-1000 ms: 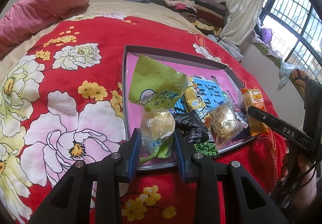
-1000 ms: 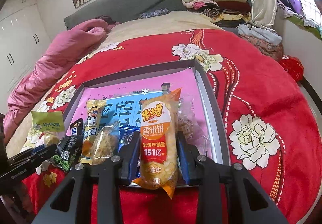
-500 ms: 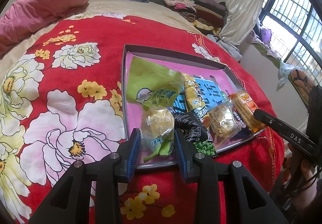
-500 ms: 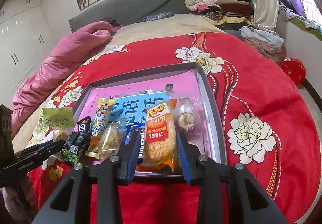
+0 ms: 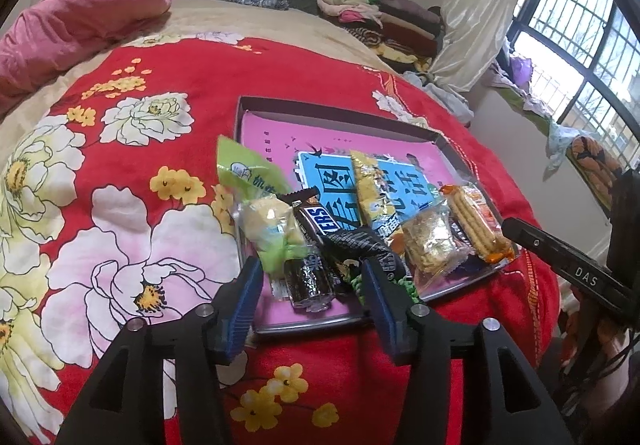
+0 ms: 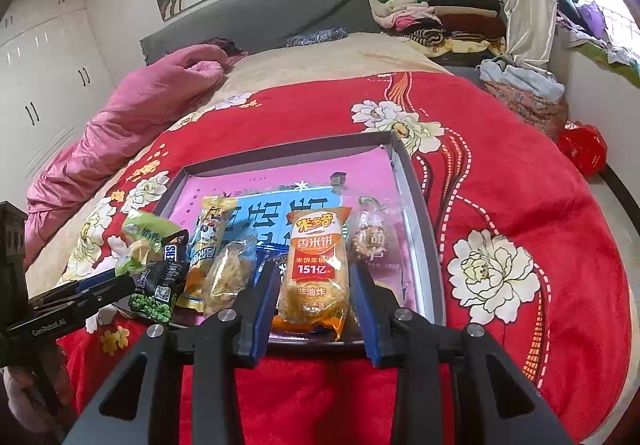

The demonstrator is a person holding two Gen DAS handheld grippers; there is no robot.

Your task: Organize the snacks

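L gripper (image 5: 312, 285) jaws opening over a dark snack pack (image 5: 310, 279) at the near edge of the shallow tray (image 6: 420, 221), no pad pressing it, R gripper (image 6: 316, 293) narrow, clamped on orange rice-cracker pack (image 6: 314, 265), other snacks lined up in the tray w/ green-pea bag (image 6: 154, 293) leftmost, all on red floral blanket (image 6: 500, 205).

The left gripper (image 5: 312, 287) points forward and downward, its blue-padded jaws opening, with wrapped snacks lying between the pads but not pressed. In its own view the right gripper (image 6: 316, 293) tilts down the same way, jaws closed on the rice cracker pack (image 6: 314, 273). From the left camera, the right one's black finger enters at 3 o'clock
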